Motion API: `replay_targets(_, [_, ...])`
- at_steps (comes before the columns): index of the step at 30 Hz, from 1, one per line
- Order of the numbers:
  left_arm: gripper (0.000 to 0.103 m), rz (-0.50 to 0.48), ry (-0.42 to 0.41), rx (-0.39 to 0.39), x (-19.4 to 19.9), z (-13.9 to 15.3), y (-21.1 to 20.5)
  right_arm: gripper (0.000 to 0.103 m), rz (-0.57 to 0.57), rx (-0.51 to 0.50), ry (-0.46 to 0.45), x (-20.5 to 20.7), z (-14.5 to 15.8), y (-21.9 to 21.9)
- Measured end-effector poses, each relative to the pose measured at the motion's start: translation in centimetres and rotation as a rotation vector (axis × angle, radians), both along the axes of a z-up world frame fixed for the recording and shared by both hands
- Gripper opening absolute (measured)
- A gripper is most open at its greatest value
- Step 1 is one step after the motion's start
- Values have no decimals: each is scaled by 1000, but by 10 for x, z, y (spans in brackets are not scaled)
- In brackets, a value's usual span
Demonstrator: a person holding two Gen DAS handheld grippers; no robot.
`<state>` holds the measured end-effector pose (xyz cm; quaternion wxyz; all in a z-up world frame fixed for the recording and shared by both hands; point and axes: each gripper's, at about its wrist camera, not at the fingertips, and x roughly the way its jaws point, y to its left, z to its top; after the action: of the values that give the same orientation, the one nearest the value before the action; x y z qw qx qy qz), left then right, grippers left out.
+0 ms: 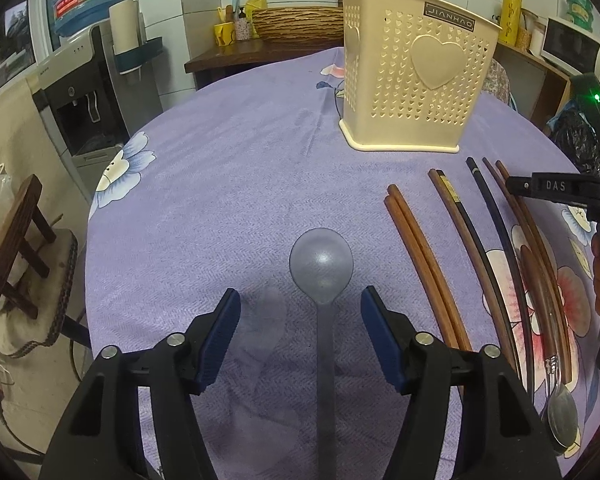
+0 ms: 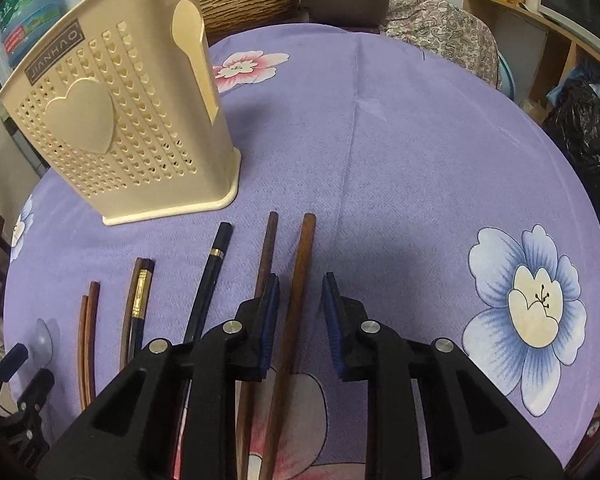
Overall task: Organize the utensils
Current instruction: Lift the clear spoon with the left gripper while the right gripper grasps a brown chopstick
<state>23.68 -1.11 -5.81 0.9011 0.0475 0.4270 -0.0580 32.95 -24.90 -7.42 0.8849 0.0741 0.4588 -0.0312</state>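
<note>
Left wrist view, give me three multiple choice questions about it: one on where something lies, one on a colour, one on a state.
1. The grey spoon lies:
A. left of the chopsticks
B. right of the chopsticks
C. across the chopsticks

2. The utensil holder is:
A. green
B. cream
C. red

3. The left tongs are:
A. shut on the spoon's handle
B. shut on a chopstick
C. open, with the spoon's handle between them

Answers:
1 A, the spoon sits on bare purple cloth, with every chopstick to its right.
2 B, its perforated walls and raised heart are cream.
3 C, the blue pads stand well apart, clear of the handle on both sides.
</note>
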Motion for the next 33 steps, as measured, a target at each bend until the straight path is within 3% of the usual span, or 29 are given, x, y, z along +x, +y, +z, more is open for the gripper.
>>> replay_targets(10, [64, 7, 2, 43, 14, 0, -9, 23, -19, -7, 23, 10, 2, 0])
replay_targets(15, [36, -22, 15, 79, 16, -1, -19, 20, -23, -40, 18, 7, 1, 6])
replay_targets(17, [36, -24, 21, 84, 18, 1, -21, 17, -20, -48, 15, 7, 1, 6])
replay_targets(20, [36, -29, 17, 68, 18, 5, -22, 10, -13, -51, 11, 6, 1, 5])
replay_targets(27, [36, -45, -10, 30, 25, 18, -28, 9, 2, -36, -3, 5, 1, 2])
replay_targets(33, [36, -49, -64, -65, 29, 41, -27, 9, -1, 16, -71, -4, 19, -13])
